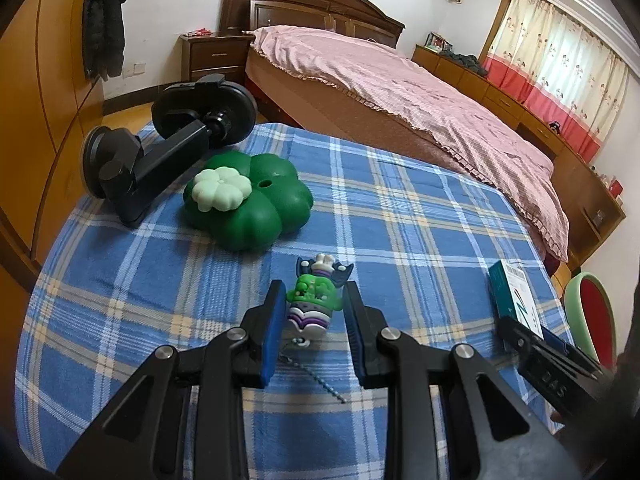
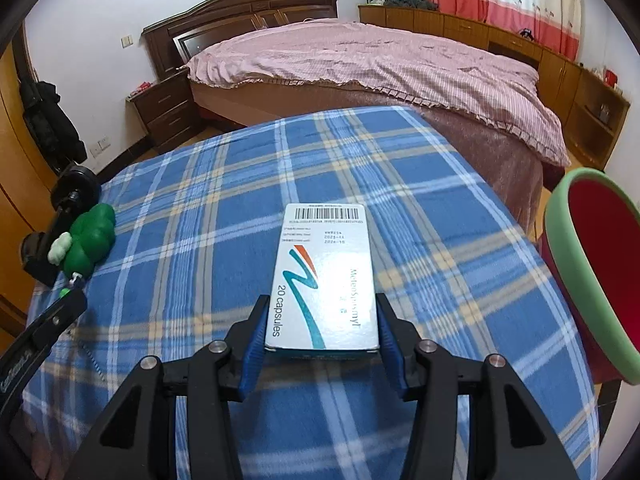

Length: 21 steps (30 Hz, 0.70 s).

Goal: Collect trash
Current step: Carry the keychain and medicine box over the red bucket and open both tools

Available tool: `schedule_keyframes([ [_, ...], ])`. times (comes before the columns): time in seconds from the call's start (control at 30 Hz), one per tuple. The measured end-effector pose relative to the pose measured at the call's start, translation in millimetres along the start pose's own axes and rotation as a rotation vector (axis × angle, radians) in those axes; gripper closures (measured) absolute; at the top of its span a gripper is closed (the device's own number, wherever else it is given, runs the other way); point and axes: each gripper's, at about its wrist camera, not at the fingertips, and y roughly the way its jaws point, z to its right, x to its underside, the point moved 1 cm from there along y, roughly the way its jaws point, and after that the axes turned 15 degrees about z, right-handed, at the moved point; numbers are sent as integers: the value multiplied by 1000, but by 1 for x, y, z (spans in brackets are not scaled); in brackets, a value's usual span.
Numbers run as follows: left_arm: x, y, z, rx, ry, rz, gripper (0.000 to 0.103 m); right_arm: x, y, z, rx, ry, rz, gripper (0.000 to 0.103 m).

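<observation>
Lying flat near the tabletop's right edge, the capsule box [image 2: 325, 280] sits between the right gripper's [image 2: 320, 346] blue pads, which touch its near end; the left gripper [image 1: 312, 320] clamps a green keychain figure [image 1: 314, 296].

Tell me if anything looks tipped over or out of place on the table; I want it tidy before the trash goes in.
The black suction mount lies toppled on its side at the far left edge of the plaid tablecloth, beside the green clover toy. The small figurine lies flat on its back. Nothing looks spilled or broken.
</observation>
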Motion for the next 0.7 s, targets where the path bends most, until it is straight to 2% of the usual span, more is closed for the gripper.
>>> schedule_keyframes([
  [0.13, -2, -2, 5, 5, 15, 4, 74, 3, -14, 8, -25, 14, 13, 50],
  [0.33, -5, -11, 16, 17, 37, 18, 74, 2, -44, 22, -47, 23, 93, 50],
  [0.7, -12, -39, 50, 70, 78, 56, 74, 2, -102, 56, -15, 31, 265, 50],
])
